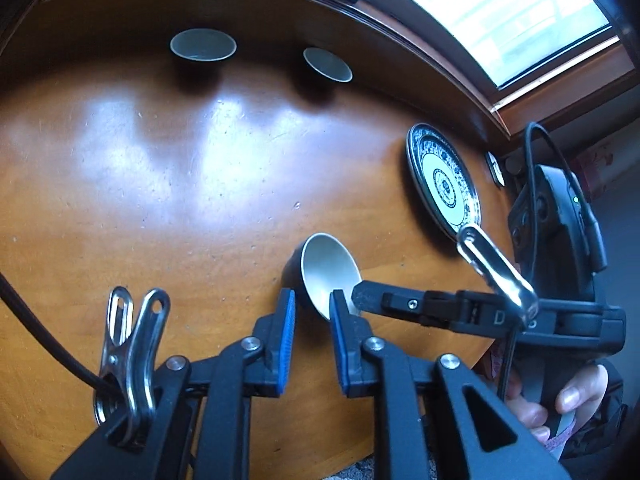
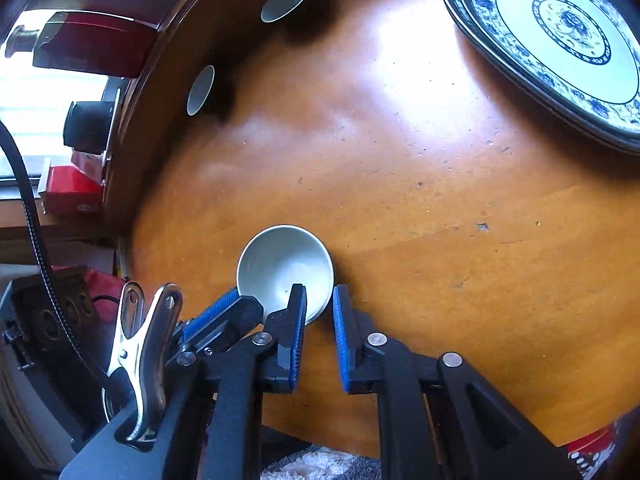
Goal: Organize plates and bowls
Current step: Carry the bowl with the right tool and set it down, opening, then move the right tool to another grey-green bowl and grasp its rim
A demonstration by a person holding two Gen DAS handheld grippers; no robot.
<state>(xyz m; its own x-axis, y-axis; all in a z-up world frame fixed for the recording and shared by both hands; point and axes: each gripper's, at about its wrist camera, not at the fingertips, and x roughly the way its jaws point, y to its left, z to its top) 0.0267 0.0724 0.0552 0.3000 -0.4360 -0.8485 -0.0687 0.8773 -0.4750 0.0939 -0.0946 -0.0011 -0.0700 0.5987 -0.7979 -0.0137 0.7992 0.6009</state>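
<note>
Blue pads (image 1: pixel 286 336) of left tool (image 1: pixel 312 304) slightly parted, astride bowl (image 1: pixel 328 272) rim, not pinching | right tool (image 2: pixel 320 312) likewise, loose at its tips | patterned plate (image 2: pixel 560 44) well ahead on worktop (image 2: pixel 400 180) | squeeze evenly before lifting.

Patterned plate (image 2: pixel 560 52) cut off rightward

The right gripper (image 2: pixel 320 316) hangs over a glossy round wooden table (image 2: pixel 420 208), its blue-padded jaws slightly parted around the near rim of a small white ceramic bowl (image 2: pixel 280 264) (seemingly not pinching it). A blue-and-white patterned plate (image 2: pixel 560 52) lies well apart.
</note>
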